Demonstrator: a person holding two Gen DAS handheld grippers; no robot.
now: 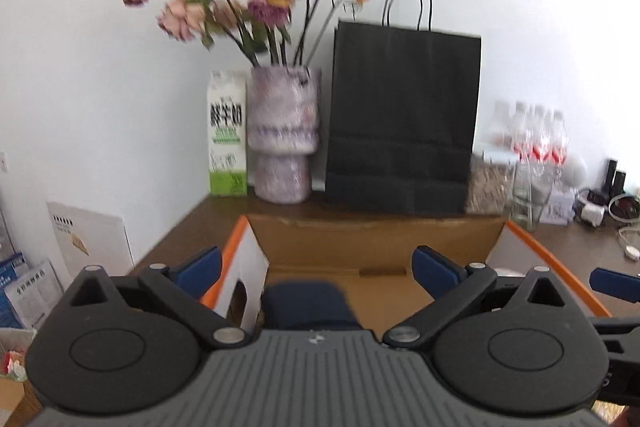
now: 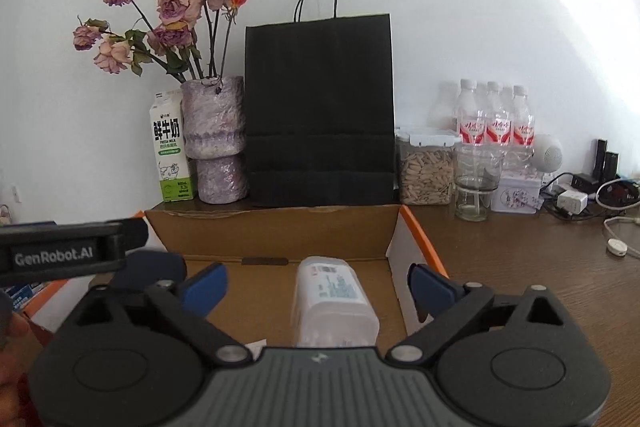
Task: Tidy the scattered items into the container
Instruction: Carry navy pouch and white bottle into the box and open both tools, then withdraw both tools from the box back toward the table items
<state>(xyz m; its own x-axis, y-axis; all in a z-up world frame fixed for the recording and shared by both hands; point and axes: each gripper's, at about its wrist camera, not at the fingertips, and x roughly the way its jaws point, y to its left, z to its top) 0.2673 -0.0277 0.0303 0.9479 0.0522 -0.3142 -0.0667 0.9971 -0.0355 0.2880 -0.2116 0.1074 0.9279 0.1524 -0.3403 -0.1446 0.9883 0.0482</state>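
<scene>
Here both tongs gape wide, gripping nothing: left tongs (image 1: pixel 316 267) over a blue item (image 1: pixel 306 303), right tongs (image 2: pixel 318 283) over a white bottle (image 2: pixel 334 303) in the box (image 2: pixel 272 227).

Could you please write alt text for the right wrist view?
The open right gripper hangs over a white bottle lying in a cardboard box; a black paper bag, vase of dried roses and milk carton stand behind.
</scene>
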